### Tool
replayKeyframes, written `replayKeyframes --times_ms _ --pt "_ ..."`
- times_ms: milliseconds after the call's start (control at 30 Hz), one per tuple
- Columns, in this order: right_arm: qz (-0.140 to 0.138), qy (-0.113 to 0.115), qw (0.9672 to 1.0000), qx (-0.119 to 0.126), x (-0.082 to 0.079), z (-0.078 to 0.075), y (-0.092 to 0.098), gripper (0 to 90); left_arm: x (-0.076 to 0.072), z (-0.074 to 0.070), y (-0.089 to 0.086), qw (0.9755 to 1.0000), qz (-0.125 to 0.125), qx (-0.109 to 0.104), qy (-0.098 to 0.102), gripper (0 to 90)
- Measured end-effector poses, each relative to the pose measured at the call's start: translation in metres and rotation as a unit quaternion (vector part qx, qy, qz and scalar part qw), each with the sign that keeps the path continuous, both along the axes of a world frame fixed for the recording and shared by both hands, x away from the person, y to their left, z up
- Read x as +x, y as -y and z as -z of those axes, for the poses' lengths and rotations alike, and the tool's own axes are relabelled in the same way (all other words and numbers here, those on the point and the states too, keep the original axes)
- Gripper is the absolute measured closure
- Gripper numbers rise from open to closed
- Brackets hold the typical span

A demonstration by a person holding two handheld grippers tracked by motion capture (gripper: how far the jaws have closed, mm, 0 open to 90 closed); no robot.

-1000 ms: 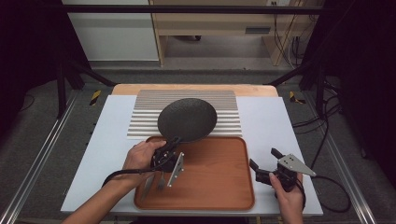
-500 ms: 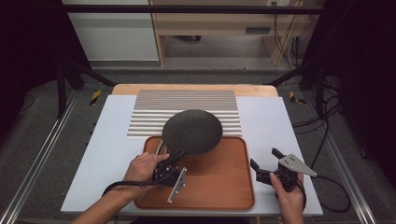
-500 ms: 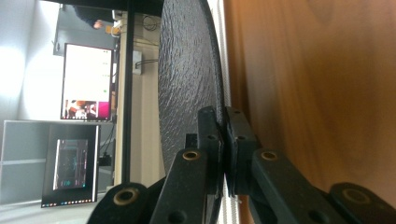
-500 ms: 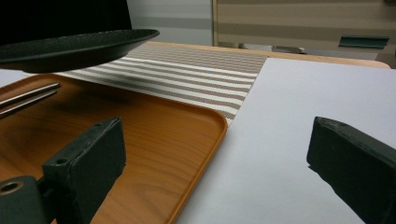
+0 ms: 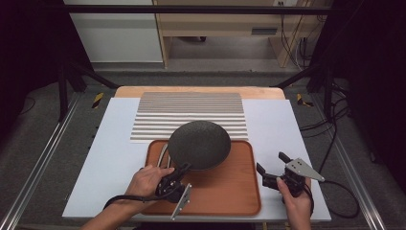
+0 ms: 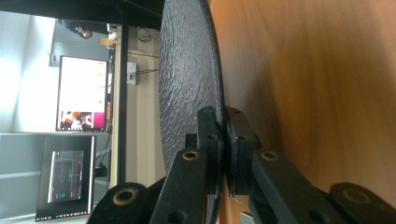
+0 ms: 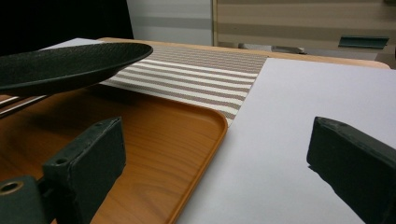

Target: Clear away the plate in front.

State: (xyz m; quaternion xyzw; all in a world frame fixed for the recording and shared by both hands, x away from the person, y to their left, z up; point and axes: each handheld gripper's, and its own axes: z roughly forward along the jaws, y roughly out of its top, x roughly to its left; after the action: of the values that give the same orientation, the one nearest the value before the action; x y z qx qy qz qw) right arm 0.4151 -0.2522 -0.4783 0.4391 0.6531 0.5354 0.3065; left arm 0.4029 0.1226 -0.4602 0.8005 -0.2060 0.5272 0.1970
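Observation:
A round black plate (image 5: 199,144) hangs level above the far half of the brown wooden tray (image 5: 239,191). My left gripper (image 5: 184,167) is shut on the plate's near rim. In the left gripper view its jaws clamp the edge of the plate (image 6: 187,79), with the tray (image 6: 317,84) behind. My right gripper (image 5: 271,170) rests open on the table just right of the tray. From the right gripper view the plate (image 7: 65,63) floats above the tray (image 7: 154,140), and nothing lies between the right gripper (image 7: 215,158) jaws.
A striped placemat (image 5: 189,112) lies behind the tray on the white table sheet (image 5: 110,158). Thin metal utensils (image 5: 163,154) lie on the tray's far left, partly under the plate. Cables trail from both grippers toward the near table edge.
The left gripper has carried the plate toward me and to the right, from over the placemat to above the tray. The right gripper has stayed put.

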Motion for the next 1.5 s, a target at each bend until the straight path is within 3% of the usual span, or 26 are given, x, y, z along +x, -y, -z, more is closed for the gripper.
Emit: replayKeyframes --times_ms 633,1500 --pt "-0.001 -0.001 1.0000 -0.002 0.000 0.000 -0.002 4.7 -0.014 0.008 0.000 0.9998 0.018 0.006 -0.003 86.4" --pt "-0.002 -0.001 1.0000 -0.006 0.001 0.001 -0.003 4.8 -0.023 0.018 -0.001 0.9996 0.022 0.013 -0.009 86.2"
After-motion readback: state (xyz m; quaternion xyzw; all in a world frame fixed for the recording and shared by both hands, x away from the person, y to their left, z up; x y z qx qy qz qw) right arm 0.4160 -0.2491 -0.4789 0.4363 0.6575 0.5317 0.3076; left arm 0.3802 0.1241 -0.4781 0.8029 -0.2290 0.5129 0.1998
